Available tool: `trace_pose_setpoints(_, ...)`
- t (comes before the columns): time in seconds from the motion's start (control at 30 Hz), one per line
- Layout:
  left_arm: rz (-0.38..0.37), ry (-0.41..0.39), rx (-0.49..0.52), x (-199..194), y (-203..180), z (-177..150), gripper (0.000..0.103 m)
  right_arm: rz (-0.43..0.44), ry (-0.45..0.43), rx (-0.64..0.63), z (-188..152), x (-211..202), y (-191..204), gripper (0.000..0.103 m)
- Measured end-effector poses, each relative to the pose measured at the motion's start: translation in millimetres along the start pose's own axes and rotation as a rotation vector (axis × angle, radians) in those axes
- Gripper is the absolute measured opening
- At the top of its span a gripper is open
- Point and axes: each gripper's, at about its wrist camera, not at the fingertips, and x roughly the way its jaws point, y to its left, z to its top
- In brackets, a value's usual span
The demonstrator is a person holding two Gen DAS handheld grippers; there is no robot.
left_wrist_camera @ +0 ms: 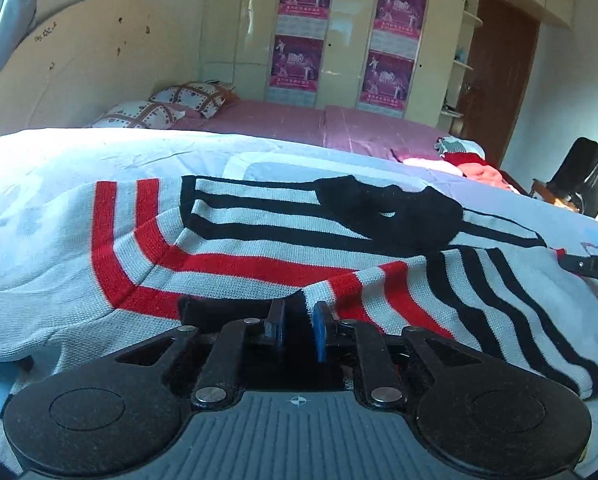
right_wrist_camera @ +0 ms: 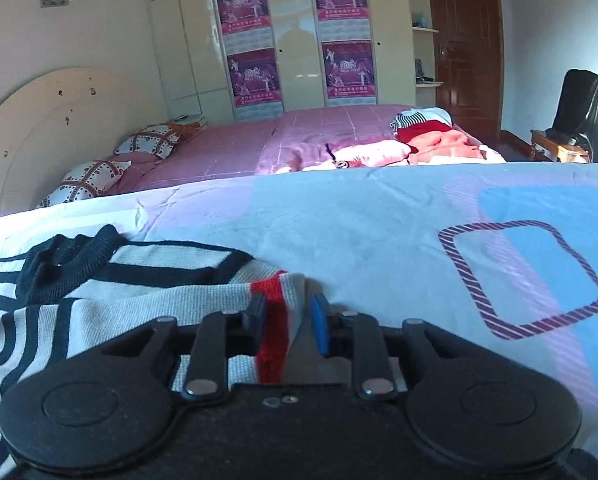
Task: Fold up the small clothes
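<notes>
A small knitted sweater [left_wrist_camera: 235, 240] with white, red and black stripes and a black collar lies spread on the pale bed cover. It also shows in the right wrist view [right_wrist_camera: 147, 292]. My left gripper [left_wrist_camera: 299, 312] sits at the sweater's near edge, its blue pads a narrow gap apart with dark hem cloth between them. My right gripper [right_wrist_camera: 287, 316] is at the sweater's right edge, its jaws partly open around a fold of red and white cloth. The tip of the right gripper [left_wrist_camera: 591, 266] shows at the far right of the left wrist view.
The pale blue bed cover [right_wrist_camera: 379, 232] with a striped square print stretches to the right. Beyond it lie a pink bedspread [right_wrist_camera: 235, 148], two pillows [right_wrist_camera: 155, 140] and a pile of clothes [right_wrist_camera: 439, 140]. A wardrobe and a dark chair [right_wrist_camera: 583, 116] stand behind.
</notes>
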Motion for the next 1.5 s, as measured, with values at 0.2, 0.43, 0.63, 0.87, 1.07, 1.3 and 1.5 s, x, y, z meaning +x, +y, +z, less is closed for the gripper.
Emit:
trace_pose_setpoints(0.2, 0.005, -0.041, -0.017, -33, 15, -12, 0.039, 0.059, -0.064, -0.017, -21, -71, 15, 0.024)
trace_pose_setpoints(0.43, 0.006, 0.003, 0.059, -18, 16, -18, 0.041, -0.019, 0.034, -0.106, -50, -79, 51, 0.027)
trace_pose_setpoints(0.63, -0.026, 0.017, 0.08, -27, 20, -10, 0.041, -0.01, -0.016, -0.064, -48, -102, 66, 0.028)
trace_pose_setpoints(0.87, -0.184, -0.03, 0.102, -18, -10, 5, 0.041, 0.068, -0.06, -0.122, -43, -95, 102, 0.026)
trace_pose_setpoints(1.07, -0.238, -0.01, 0.181, 19, -48, 28, 0.07, 0.002, -0.033, -0.091, -3, -27, 97, 0.028)
trace_pose_setpoints(1.3, -0.151, 0.024, 0.23, 34, -48, 15, 0.072, 0.019, 0.039, -0.178, 1, 3, 81, 0.017)
trace_pose_setpoints(1.5, -0.111, 0.024, 0.179, 25, -23, 12, 0.073, -0.062, 0.037, -0.123, 4, 7, 39, 0.02)
